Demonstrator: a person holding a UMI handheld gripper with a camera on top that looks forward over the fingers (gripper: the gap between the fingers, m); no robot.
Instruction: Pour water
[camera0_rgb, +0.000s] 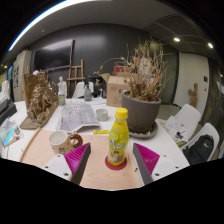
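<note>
Pouring has not begun: the yellow bottle (118, 138) stands upright on the bench (100, 172), between the fingers of the wide-spread claw (112, 162), ungrasped. A cup (60, 141), perhaps the receiver, waits near left.

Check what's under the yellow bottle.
The yellow bottle stands on a red coaster on the wooden board, between the open tongs with gaps either side. The coaster's centre is covered by the bottle.
</note>
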